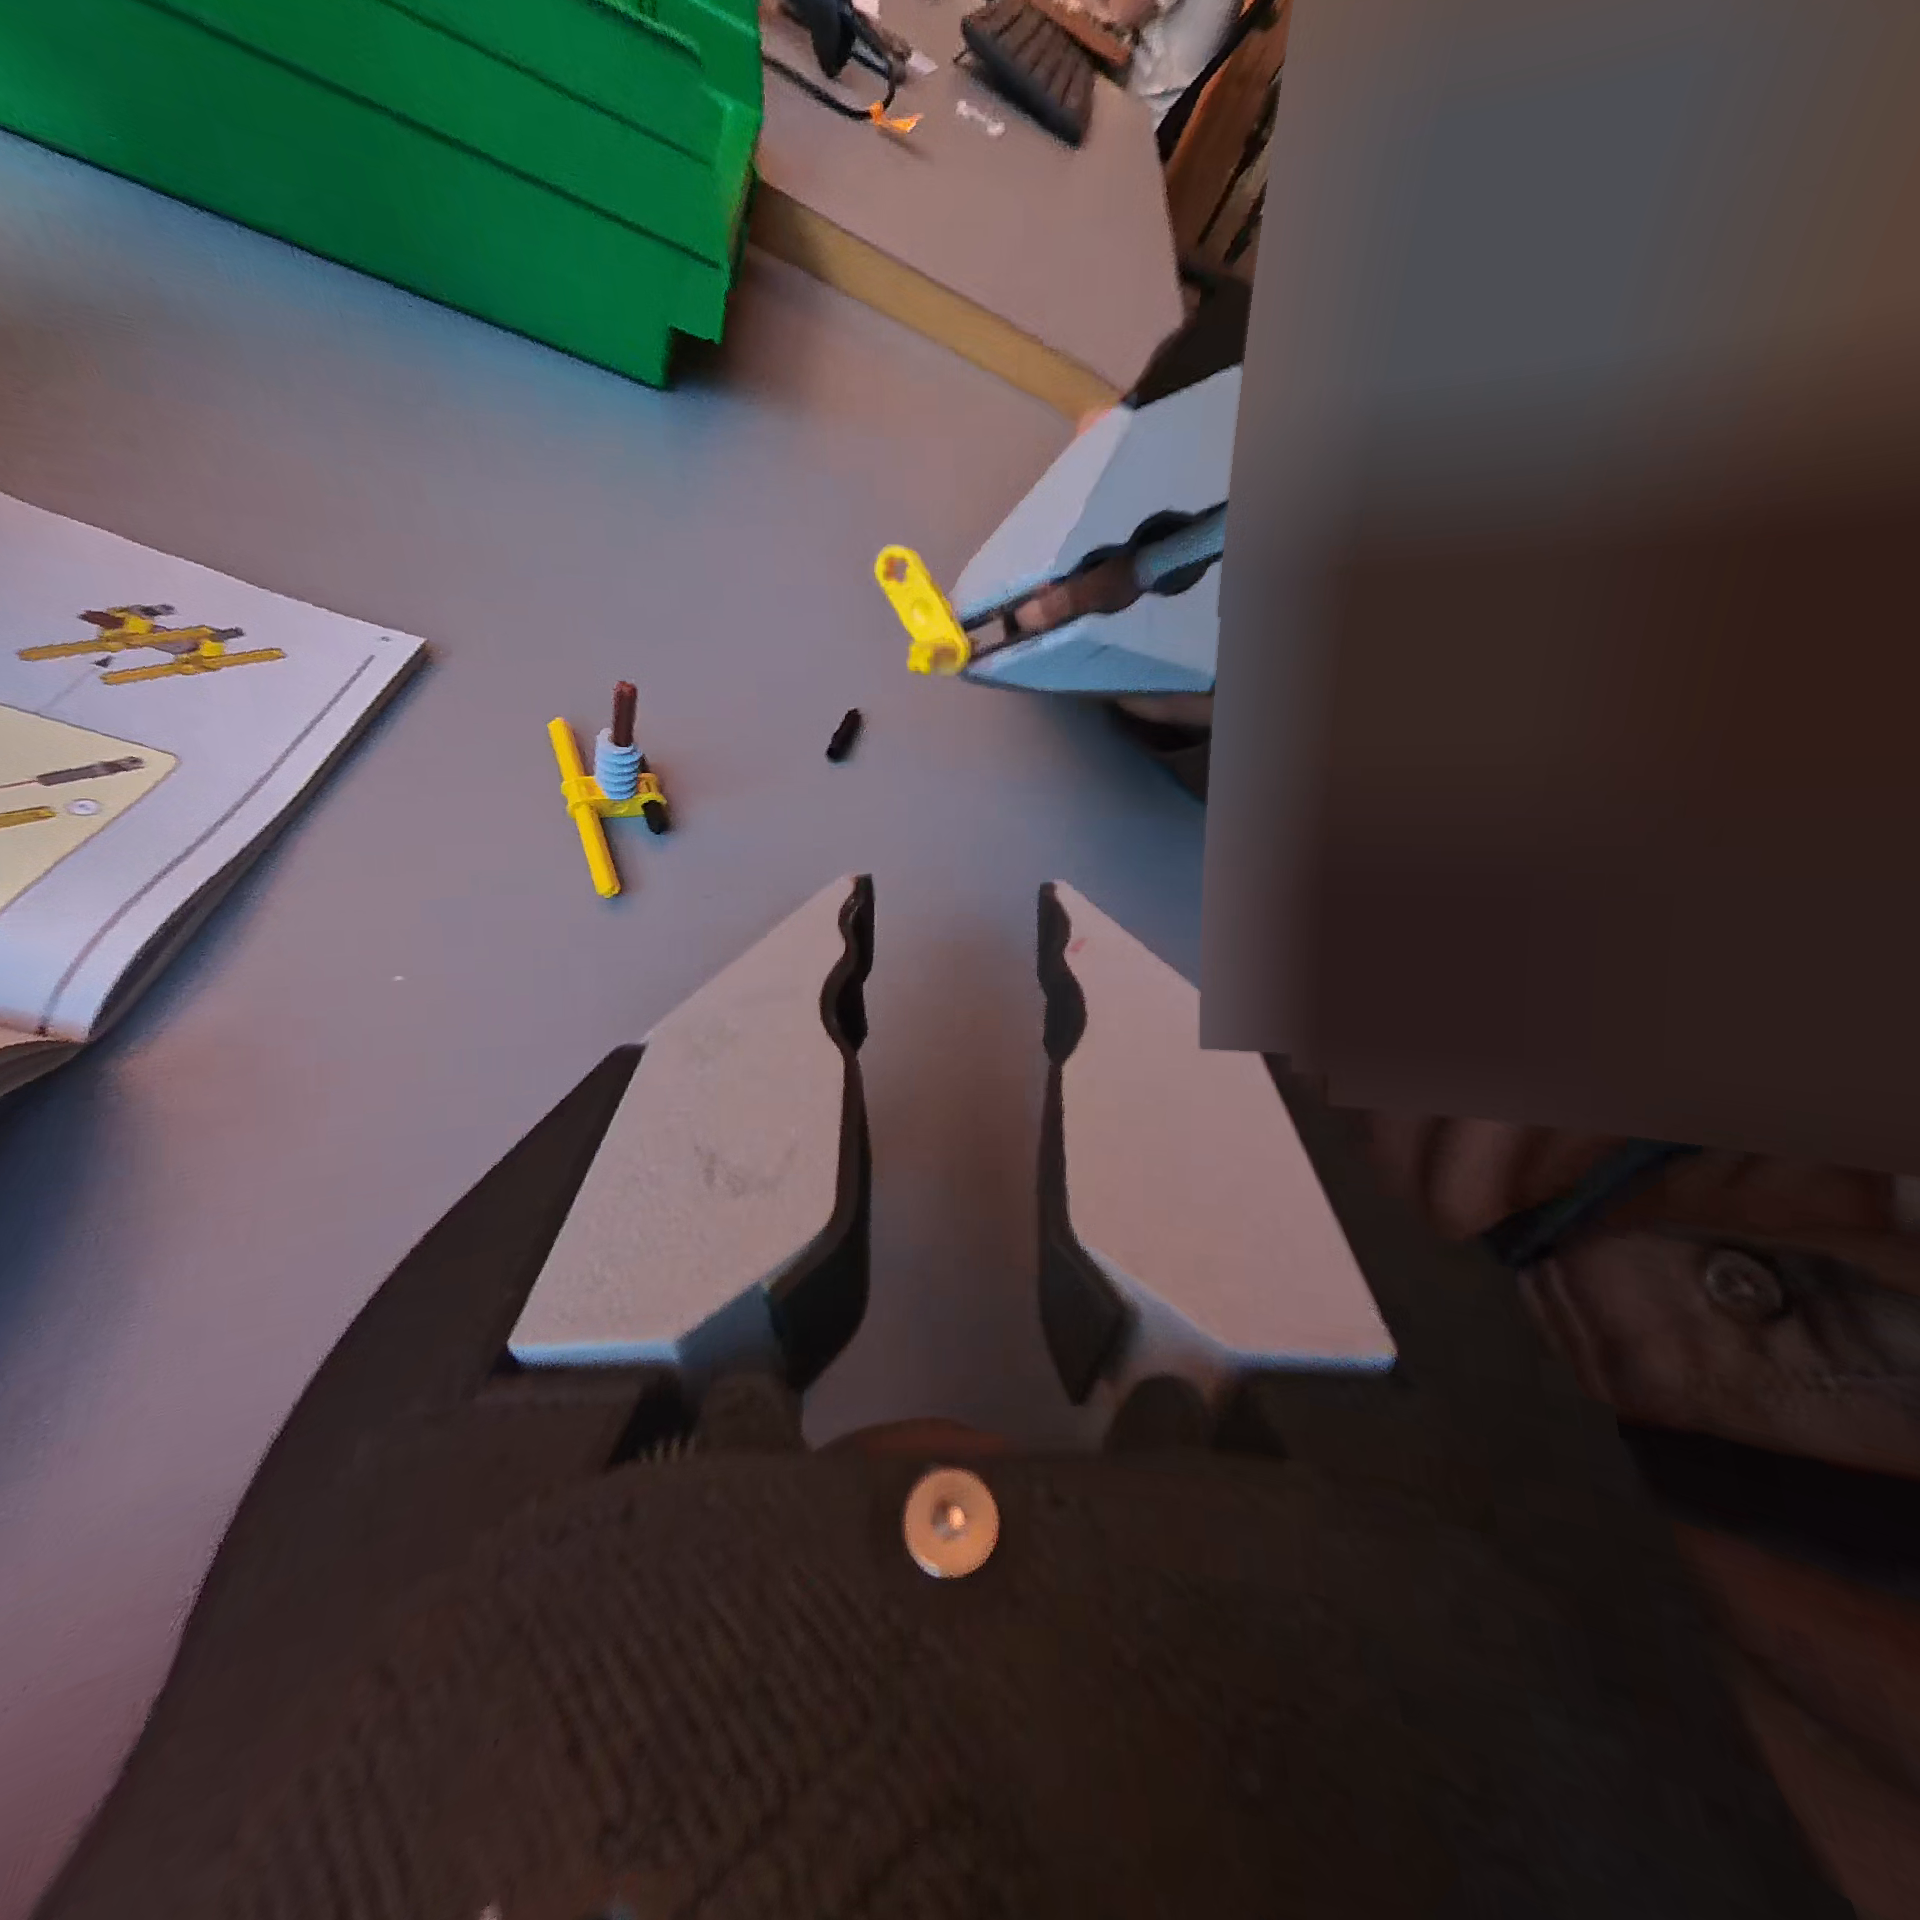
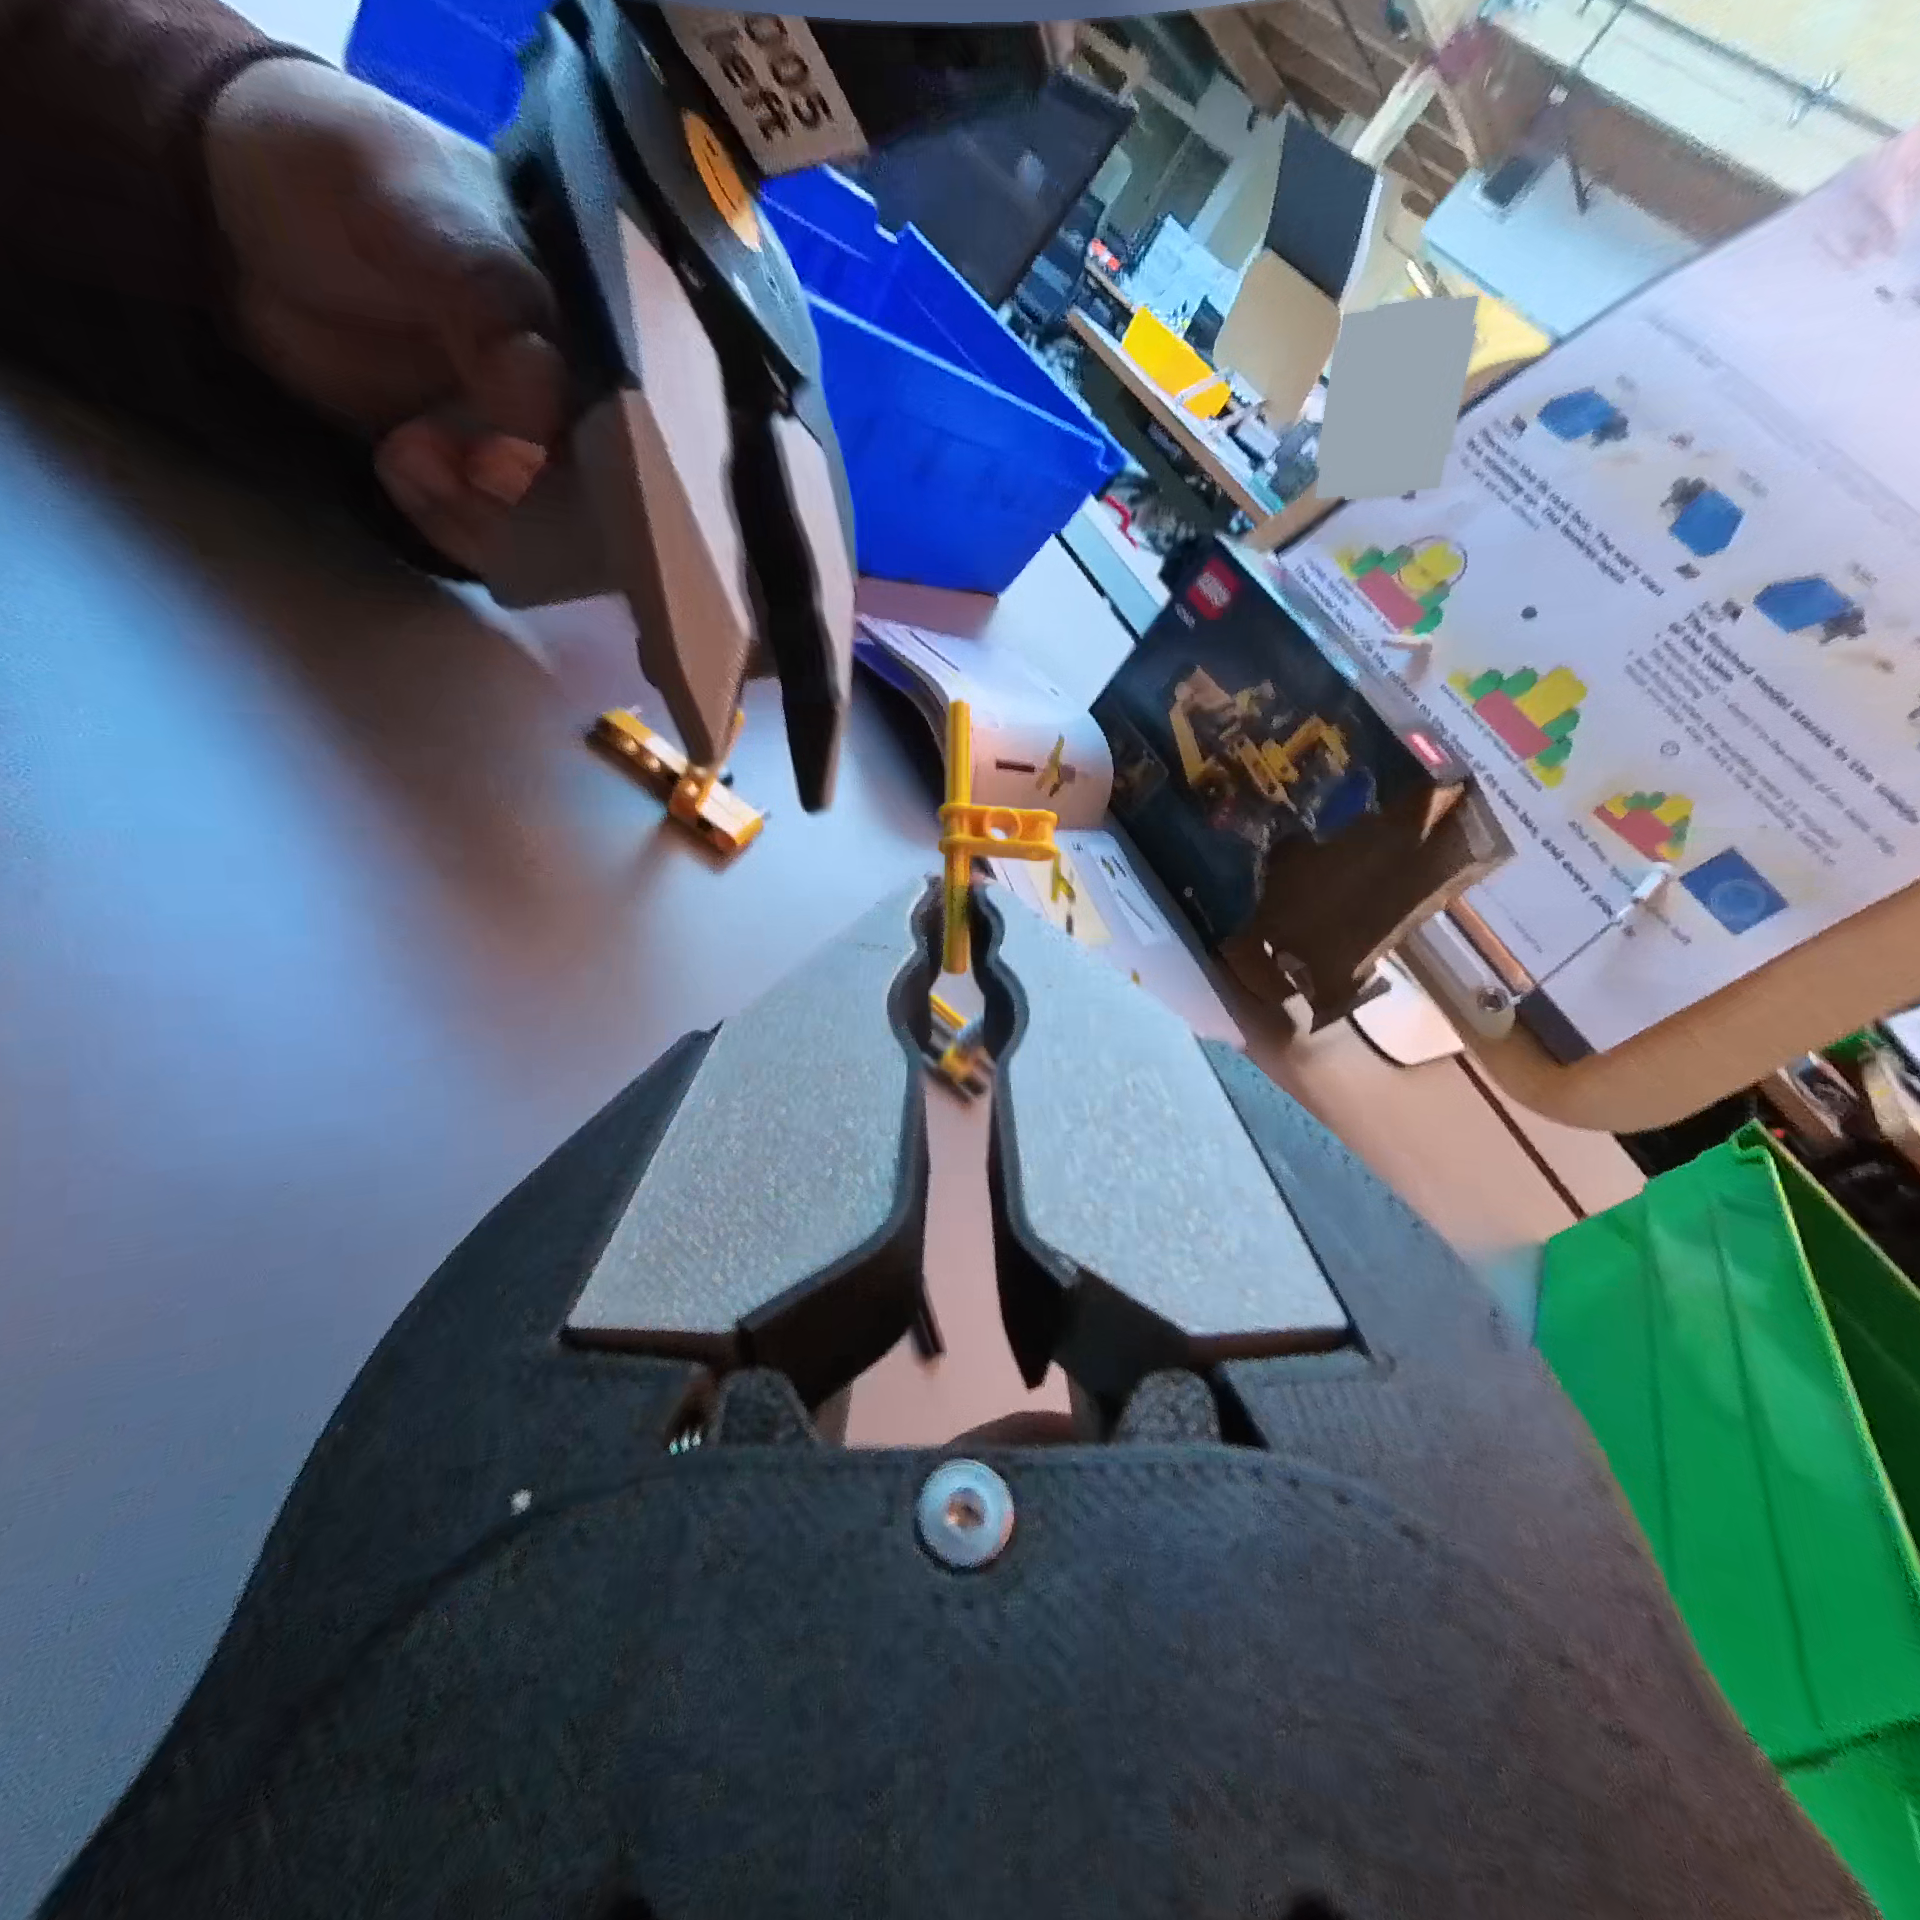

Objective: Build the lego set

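My right gripper is shut on a thin yellow Lego piece that sticks out past its tips. In the left wrist view the right gripper comes in from the right and holds this yellow piece above the grey table. My left gripper is open and empty, low over the table. A small assembly with a yellow axle, a blue-grey worm gear and a brown axle stands to its left. A black pin lies between them. A yellow beam lies under the left gripper.
An open instruction booklet lies at the left. A green bin stands behind it. Blue bins, the Lego box and a board with building pictures stand farther off. A hand holds the left gripper. Spacing between my two grippers at the tips: around 5 cm. The right tips stand about 10 cm off the black pin.
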Demonstrator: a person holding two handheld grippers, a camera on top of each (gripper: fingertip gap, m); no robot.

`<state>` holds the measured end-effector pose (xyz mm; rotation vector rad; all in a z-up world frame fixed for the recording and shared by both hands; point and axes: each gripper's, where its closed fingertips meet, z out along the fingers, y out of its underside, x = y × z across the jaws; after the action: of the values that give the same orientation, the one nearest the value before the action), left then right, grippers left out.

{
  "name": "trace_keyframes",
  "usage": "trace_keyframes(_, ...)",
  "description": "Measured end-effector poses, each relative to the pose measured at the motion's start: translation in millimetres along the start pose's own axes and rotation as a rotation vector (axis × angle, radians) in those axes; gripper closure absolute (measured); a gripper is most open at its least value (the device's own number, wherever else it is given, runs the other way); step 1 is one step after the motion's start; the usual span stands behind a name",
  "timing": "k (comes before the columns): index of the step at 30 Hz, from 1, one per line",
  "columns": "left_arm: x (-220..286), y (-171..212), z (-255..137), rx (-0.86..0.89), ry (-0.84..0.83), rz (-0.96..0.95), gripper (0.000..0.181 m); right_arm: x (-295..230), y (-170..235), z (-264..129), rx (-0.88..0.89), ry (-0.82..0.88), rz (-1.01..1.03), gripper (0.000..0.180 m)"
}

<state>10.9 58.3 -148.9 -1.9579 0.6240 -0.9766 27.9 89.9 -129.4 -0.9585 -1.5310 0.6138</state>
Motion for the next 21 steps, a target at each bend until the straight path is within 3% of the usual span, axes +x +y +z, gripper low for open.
trace_keyframes(4,7.5,-5.0,-1.1,0.024,0.033,-0.013,0.150,-10.0,-15.5,10.1,0.020,0.029,-0.045,0.178)
trace_keyframes(11,16.8,-10.7,-4.1,0.063,0.073,-0.016,0.152,-19.5,-9.0,17.6,-0.081,0.099,-0.238,0.178)
trace_keyframes(21,16.4,-10.3,-4.1,0.071,0.091,-0.043,0.154,-18.0,-21.8,12.5,-0.005,0.106,-0.196,0.178)
